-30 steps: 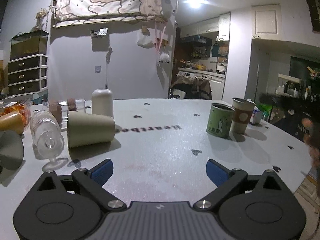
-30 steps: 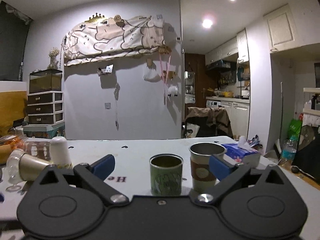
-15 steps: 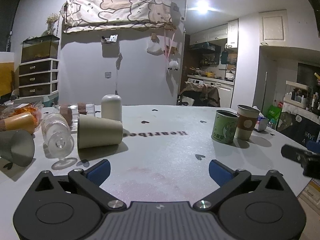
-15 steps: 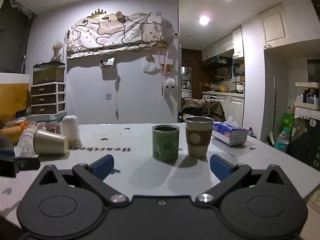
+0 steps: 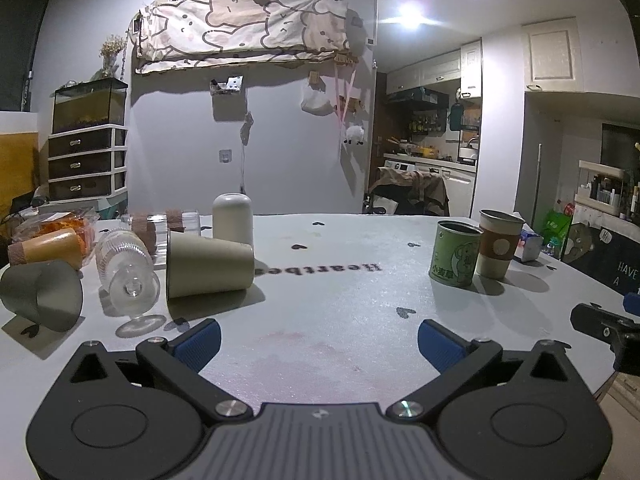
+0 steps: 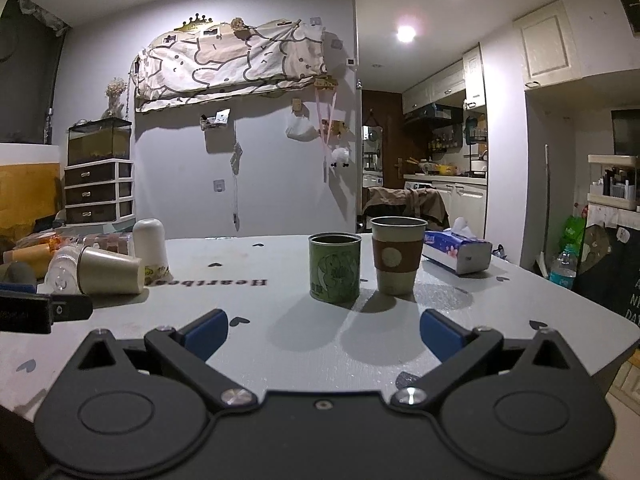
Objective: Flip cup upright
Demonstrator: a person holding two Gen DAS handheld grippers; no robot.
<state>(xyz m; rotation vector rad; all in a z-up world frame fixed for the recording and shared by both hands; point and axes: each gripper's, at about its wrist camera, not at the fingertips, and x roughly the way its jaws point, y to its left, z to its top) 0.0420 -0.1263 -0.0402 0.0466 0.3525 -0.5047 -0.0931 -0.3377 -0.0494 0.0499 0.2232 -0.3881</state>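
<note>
1. Two grippers, left gripper point(image 5: 318, 338) and right gripper point(image 6: 324, 330), hover with fingers apart, holding nothing; objects at the table's point(image 5: 340, 304) far left are cut off by the frame edge.
2. One beige cup point(image 5: 208, 270) lies on its side at the table's left, open mouth facing the camera.
3. Just beside it lie a clear glass point(image 5: 126, 270) and a grey cup point(image 5: 42, 294); a white canister point(image 5: 233, 220) stands behind.
4. Well apart, right, a green tin point(image 6: 335, 267) and a sleeved cup point(image 6: 397, 255) stand upright.
</note>
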